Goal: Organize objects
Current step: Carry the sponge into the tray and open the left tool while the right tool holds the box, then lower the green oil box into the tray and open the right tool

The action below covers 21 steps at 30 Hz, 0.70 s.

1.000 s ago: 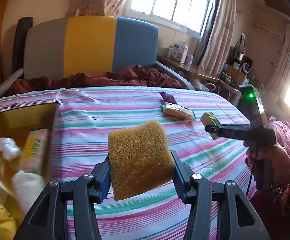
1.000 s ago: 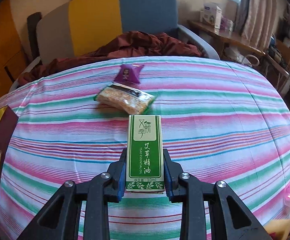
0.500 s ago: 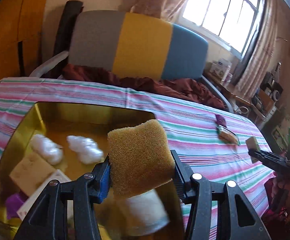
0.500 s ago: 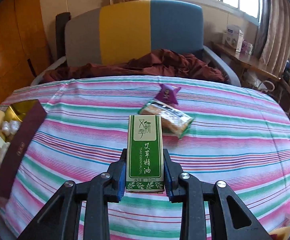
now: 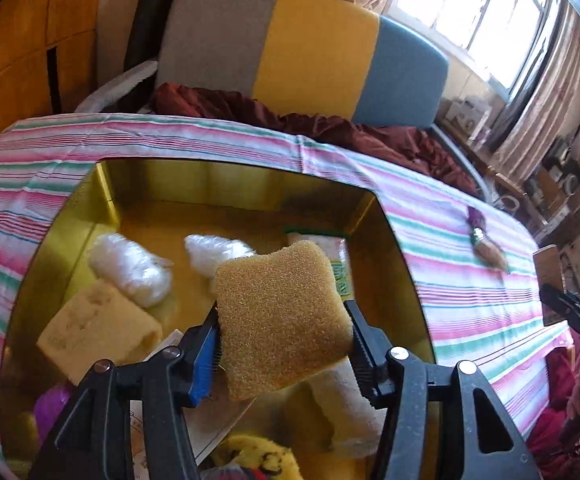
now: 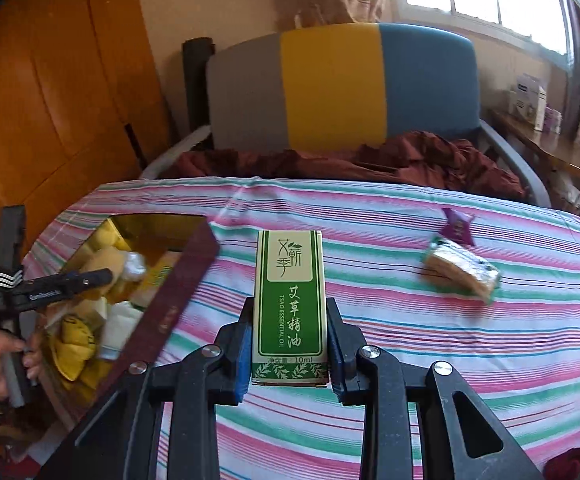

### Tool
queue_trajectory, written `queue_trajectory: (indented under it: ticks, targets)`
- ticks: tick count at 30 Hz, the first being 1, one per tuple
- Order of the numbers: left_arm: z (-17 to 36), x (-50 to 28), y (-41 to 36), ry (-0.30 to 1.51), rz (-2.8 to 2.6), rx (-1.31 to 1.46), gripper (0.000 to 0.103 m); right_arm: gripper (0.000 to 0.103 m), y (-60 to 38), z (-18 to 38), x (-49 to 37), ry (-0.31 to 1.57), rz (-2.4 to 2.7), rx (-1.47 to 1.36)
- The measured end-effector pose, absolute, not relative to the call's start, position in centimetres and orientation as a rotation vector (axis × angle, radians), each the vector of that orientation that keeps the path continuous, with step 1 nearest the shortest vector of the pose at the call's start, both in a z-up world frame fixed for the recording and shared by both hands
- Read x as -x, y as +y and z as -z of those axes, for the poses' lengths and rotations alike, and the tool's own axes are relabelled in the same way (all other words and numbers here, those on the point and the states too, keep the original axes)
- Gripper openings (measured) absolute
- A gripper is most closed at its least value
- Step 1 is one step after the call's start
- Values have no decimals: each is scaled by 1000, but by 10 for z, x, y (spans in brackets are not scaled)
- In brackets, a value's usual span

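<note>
The square tan sponge with a coarse, porous face (image 5: 282,320) sits centre frame in my left wrist view, between the pads of the left gripper (image 5: 284,350). The jaws are opening; the blue left pad stands just off the sponge's edge, and whether the right pad touches I cannot tell. The sponge hangs tilted over the gold-lined rectangular box (image 5: 226,184), which fills the lower left of that frame. Inside the box I note two white crinkled plastic-wrapped bundles (image 5: 130,264), a pale yellow foam block (image 5: 98,328), a rolled white towel (image 5: 341,404) and a yellow soft toy (image 5: 254,456) at the bottom edge.

In my right wrist view, the right gripper (image 6: 290,352) is clamped on a tall green and cream cardboard carton of essential oil (image 6: 288,304), upright at centre frame. The box's maroon outer wall (image 6: 170,300) lies to its left. At right, on the pink, green and white striped cloth (image 6: 409,344), lie a clear-wrapped tan snack bar (image 6: 461,272) and, just beyond it, a purple foil packet (image 6: 457,226).
</note>
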<state>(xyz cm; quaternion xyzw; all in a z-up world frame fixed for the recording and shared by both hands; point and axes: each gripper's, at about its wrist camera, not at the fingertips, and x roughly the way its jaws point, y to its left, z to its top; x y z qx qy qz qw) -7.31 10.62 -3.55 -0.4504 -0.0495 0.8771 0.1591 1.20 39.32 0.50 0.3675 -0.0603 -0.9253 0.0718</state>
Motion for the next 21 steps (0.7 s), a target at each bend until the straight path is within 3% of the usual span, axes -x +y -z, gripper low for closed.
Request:
queue_trajectory:
  ticks: [13, 21]
  targets:
    - [25, 42, 91, -102, -2490, 1197, 70, 31, 326, 1, 3, -170, 2661, -1107]
    - [-6, 25, 37, -363, -2690, 990, 70, 31, 291, -6, 17, -146, 2610, -1088]
